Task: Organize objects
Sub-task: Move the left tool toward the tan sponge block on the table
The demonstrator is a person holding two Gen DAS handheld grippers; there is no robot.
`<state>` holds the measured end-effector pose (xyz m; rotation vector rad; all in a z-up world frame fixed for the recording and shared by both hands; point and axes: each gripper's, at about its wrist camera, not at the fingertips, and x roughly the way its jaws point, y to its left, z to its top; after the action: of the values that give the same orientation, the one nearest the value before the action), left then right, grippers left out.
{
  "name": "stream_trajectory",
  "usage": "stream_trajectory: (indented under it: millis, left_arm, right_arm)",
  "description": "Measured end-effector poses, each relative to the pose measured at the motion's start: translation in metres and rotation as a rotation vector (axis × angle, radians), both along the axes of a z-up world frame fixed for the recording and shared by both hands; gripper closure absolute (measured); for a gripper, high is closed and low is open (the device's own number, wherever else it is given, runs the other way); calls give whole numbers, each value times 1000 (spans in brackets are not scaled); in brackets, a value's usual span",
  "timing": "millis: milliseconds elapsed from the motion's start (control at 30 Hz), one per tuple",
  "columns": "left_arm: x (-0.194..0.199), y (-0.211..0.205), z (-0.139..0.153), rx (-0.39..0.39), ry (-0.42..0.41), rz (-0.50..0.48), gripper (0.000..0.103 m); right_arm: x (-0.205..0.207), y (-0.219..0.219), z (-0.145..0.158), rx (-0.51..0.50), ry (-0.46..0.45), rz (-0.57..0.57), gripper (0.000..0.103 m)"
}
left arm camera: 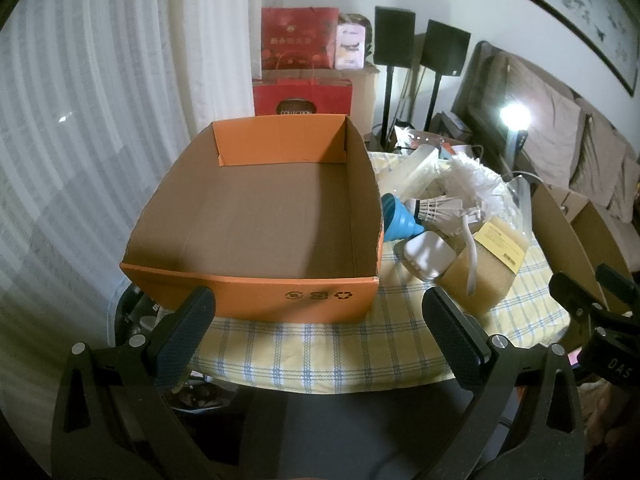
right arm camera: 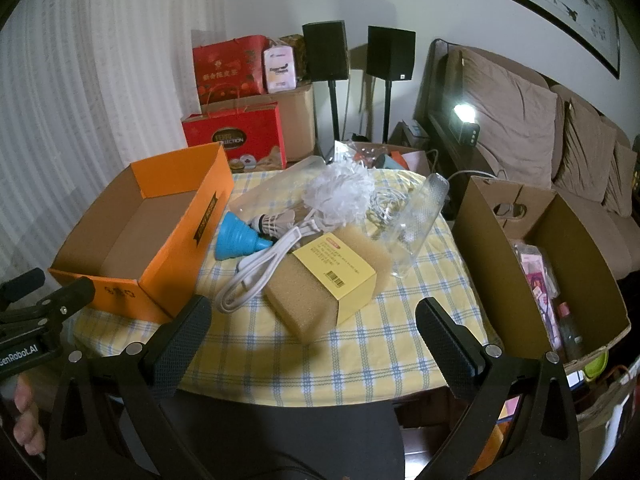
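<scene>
Beyond the wide, empty right claw [right arm camera: 314, 322] lies the sponge block [right arm camera: 320, 292]; the left claw [left arm camera: 320, 314] gapes before the orange box [left arm camera: 256, 216].

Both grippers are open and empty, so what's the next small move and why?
Probably lower the right hand-held gripper onto the sponge block: it lies nearest, just ahead of the open jaws, and the orange box beside it holds nothing.

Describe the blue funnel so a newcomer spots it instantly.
Start at the orange box on the checked tablecloth. Against its outer long wall lies the blue funnel, tipped on its side beside a shuttlecock. It is the only blue, ribbed cone in the pile.
</scene>
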<state>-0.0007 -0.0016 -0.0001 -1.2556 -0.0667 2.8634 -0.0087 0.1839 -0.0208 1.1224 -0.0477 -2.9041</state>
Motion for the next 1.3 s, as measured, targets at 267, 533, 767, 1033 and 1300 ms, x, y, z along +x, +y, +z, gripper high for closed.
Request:
stream_trajectory:
  millis: [267,533,767,1033,1300]
  left_arm:
    - [0,1,-1,-1,1,0,0]
    - [-2,16,-7,43,18,-80,0]
    - [-10,31,-21,106,-28,-145,0]
    - [-13,61,-41,136,-38,-258,0]
    - [-25,88,-65,165,-56,-326,0]
  right_arm:
    - [0,0,0,1,-1,1,0]
    - [-5,21,-6,7,-12,-23,0]
    - [-15,53,-20,-13,-34,-65,0]
    - [-23,81,-41,-39,-66,-96,0]
    - [-44,99,-50,-113,-63,-55,0]
